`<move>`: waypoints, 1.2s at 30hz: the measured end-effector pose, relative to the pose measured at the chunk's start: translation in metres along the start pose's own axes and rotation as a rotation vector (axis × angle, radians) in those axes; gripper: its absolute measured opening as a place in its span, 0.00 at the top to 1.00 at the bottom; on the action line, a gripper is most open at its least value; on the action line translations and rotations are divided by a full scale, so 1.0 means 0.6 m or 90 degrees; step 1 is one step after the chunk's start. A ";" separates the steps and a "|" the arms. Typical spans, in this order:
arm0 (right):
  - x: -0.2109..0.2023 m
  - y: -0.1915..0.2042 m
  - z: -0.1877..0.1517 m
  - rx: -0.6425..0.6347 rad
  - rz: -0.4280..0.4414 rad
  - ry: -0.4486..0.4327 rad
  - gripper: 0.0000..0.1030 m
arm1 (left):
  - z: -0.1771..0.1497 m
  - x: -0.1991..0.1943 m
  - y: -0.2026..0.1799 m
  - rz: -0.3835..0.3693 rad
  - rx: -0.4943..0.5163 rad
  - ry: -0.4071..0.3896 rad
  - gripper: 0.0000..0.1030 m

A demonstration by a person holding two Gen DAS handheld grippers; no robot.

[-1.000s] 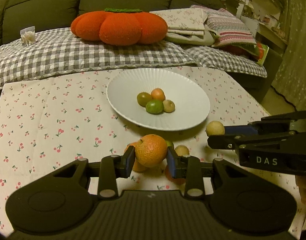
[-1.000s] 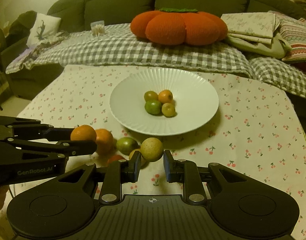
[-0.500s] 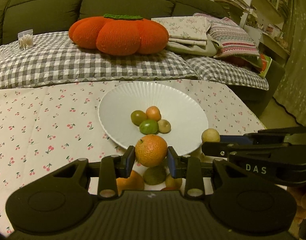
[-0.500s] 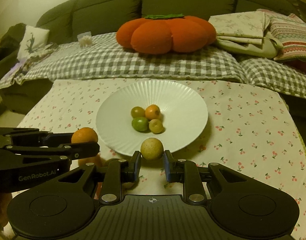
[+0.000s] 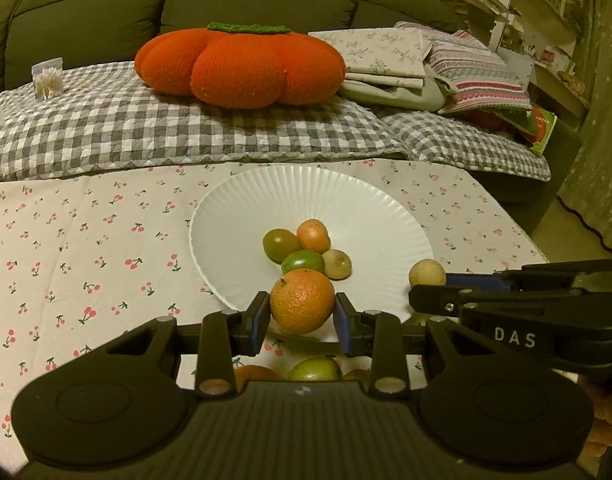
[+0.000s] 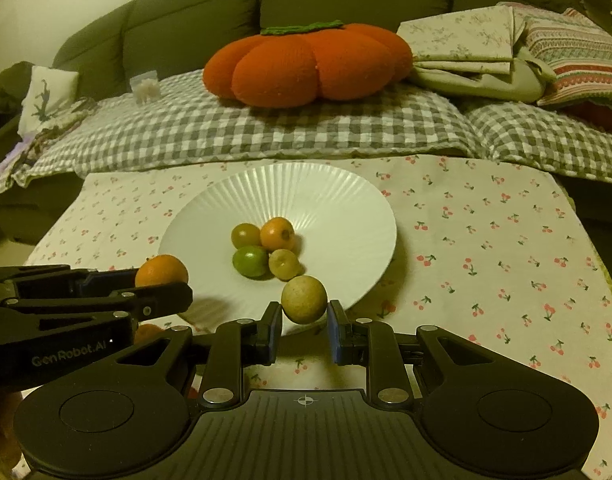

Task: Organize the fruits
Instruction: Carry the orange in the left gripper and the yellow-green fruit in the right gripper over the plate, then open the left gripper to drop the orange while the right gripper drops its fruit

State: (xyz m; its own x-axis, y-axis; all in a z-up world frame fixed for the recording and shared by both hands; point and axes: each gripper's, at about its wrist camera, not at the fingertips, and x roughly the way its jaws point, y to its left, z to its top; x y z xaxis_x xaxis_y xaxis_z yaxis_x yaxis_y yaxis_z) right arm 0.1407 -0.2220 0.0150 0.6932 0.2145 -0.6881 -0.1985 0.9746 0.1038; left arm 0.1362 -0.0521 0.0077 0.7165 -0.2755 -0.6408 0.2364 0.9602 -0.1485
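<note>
Orange (image 5: pixel 302 301) pinched in left claw (image 5: pixel 302 318), green fruit (image 5: pixel 314 369) beneath: left view only.

The left tongs (image 5: pixel 302 316) point forward and downward, their two black arms reaching out level from the wide ribbed body, the blue pads (image 5: pixel 261 318) pressed against either side of an orange (image 5: pixel 302 300) and holding it clear of the desk. The right tongs (image 6: pixel 305 318) sit alongside at a like downward tilt, their pads (image 6: pixel 275 330) nipped onto a small yellow-brown fruit (image 6: pixel 304 299), also lifted. Each pair shows in the other's view as a dark side profile, close beside it and roughly parallel. A bit of a hand (image 5: pixel 604 420) shows under the right tongs' body.
</note>
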 end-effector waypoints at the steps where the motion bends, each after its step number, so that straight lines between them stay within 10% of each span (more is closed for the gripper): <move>1: 0.003 -0.001 0.000 0.000 0.001 0.000 0.79 | 0.000 0.004 0.001 0.001 0.000 0.002 0.68; 20: 0.017 -0.009 0.001 0.007 0.001 -0.006 0.74 | -0.001 0.014 0.008 0.001 0.009 0.012 0.66; 23: 0.015 -0.012 0.001 0.014 0.005 -0.005 0.74 | -0.002 0.005 0.008 0.001 0.010 0.002 0.48; 36: -0.014 -0.016 -0.015 0.007 -0.004 0.007 0.45 | -0.021 -0.038 0.011 -0.011 0.019 0.007 0.29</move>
State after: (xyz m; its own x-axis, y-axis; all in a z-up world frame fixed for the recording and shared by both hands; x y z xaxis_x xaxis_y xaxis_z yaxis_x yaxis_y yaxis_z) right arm 0.1307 -0.2335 0.0132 0.6862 0.2074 -0.6972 -0.1863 0.9766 0.1072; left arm 0.1130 -0.0391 0.0118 0.7051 -0.2909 -0.6467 0.2678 0.9537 -0.1370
